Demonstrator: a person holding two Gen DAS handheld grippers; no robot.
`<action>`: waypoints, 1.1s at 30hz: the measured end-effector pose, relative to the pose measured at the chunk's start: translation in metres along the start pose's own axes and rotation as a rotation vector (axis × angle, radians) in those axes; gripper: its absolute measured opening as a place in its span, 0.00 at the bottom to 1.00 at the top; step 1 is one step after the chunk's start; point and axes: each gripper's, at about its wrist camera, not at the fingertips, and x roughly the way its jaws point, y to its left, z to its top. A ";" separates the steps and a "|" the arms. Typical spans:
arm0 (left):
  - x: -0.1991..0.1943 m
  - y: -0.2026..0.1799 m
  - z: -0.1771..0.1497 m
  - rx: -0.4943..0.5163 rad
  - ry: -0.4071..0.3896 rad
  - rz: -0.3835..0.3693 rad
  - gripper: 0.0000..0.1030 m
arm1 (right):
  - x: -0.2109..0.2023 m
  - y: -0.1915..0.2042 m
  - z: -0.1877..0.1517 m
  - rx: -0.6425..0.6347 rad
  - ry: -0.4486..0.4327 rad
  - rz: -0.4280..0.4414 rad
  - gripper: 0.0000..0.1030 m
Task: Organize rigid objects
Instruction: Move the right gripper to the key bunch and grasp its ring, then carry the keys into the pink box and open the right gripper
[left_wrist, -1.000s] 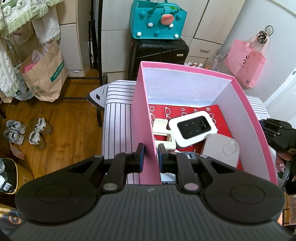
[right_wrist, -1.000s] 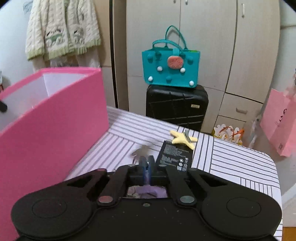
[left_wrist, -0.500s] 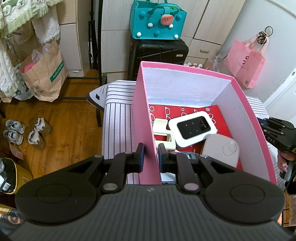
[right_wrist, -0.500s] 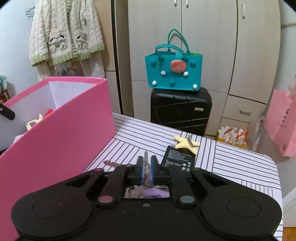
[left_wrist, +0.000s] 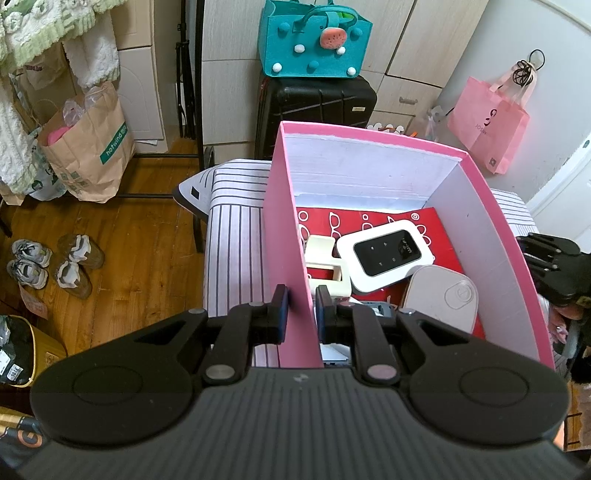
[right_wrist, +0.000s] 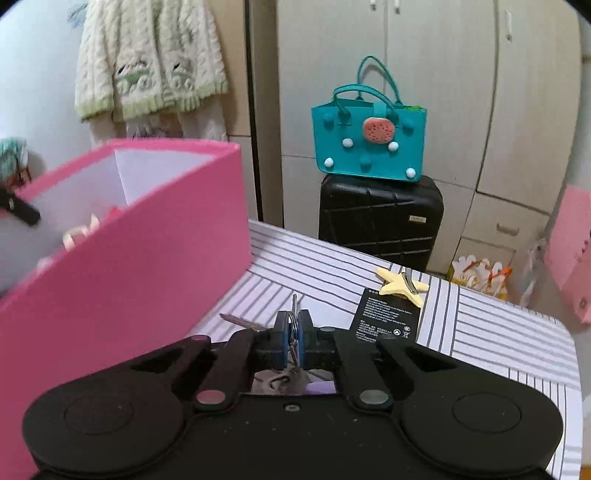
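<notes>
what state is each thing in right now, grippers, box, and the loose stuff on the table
left gripper: shut on the pink box's near wall
right gripper: shut on the key ring
pink box: open, no lid, partly filled
key ring: pinched, keys hanging below
white pocket router: inside the box, face up
black battery: flat on the striped table
yellow star clip: lying on the table, overlapping the battery's far end

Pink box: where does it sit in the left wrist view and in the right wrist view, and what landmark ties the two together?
Left wrist: the pink box fills the centre and right, its near left wall between the left gripper fingers.
Right wrist: it fills the left side, seen from outside, beside the right gripper.
Shared landmark: the teal bag on the black suitcase.
</notes>
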 end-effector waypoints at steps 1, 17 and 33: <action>0.000 0.000 0.000 0.002 0.000 0.001 0.14 | -0.005 -0.001 0.002 0.023 -0.009 0.009 0.06; -0.002 -0.022 -0.004 0.155 0.053 0.091 0.11 | -0.075 0.009 0.047 0.225 -0.067 0.189 0.07; -0.011 -0.041 -0.021 0.263 0.069 0.159 0.09 | -0.070 0.071 0.084 0.187 0.014 0.459 0.07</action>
